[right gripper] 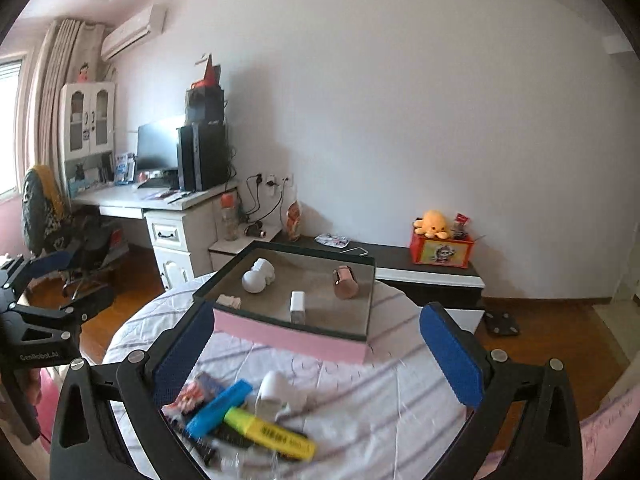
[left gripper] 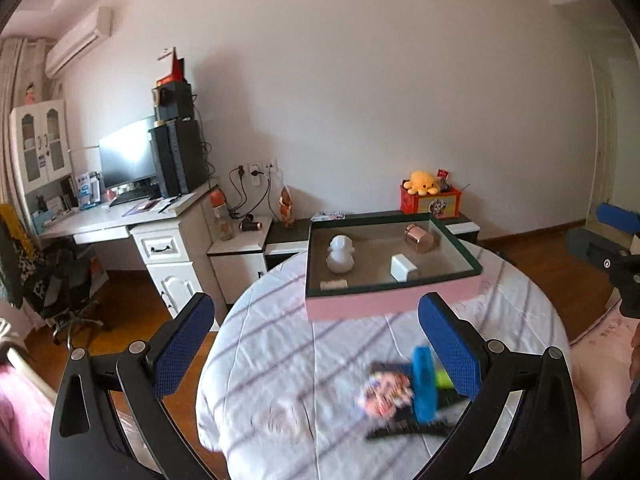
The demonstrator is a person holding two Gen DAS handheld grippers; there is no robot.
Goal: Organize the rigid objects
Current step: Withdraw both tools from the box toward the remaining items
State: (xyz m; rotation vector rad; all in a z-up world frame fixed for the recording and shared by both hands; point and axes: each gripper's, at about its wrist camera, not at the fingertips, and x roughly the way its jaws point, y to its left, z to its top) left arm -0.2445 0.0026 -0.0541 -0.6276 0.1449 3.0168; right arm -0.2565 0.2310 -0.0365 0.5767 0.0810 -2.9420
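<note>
A pink box (left gripper: 384,304) (right gripper: 296,338) with a dark rim stands on the round table with its striped white cloth (left gripper: 280,360) (right gripper: 360,400). Inside lie a white figurine (left gripper: 340,254) (right gripper: 258,276), a white block (left gripper: 402,267) (right gripper: 297,304), a copper cylinder (left gripper: 418,236) (right gripper: 345,282) and a small pale piece (left gripper: 334,284) (right gripper: 229,301). On the cloth in front is a loose pile: a blue marker (left gripper: 423,382) (right gripper: 218,402), a yellow highlighter (right gripper: 268,432), a white object (right gripper: 276,394), a printed packet (left gripper: 382,396) (right gripper: 192,394). My left gripper (left gripper: 320,348) and right gripper (right gripper: 320,354) both stand open and empty above the table.
A white desk (left gripper: 112,216) (right gripper: 132,200) with monitor and computer tower stands at the left, an office chair (left gripper: 60,280) (right gripper: 48,216) beside it. A low dark cabinet (right gripper: 424,272) behind the table bears a red box with a yellow plush (left gripper: 424,184) (right gripper: 434,224). Wooden floor lies around.
</note>
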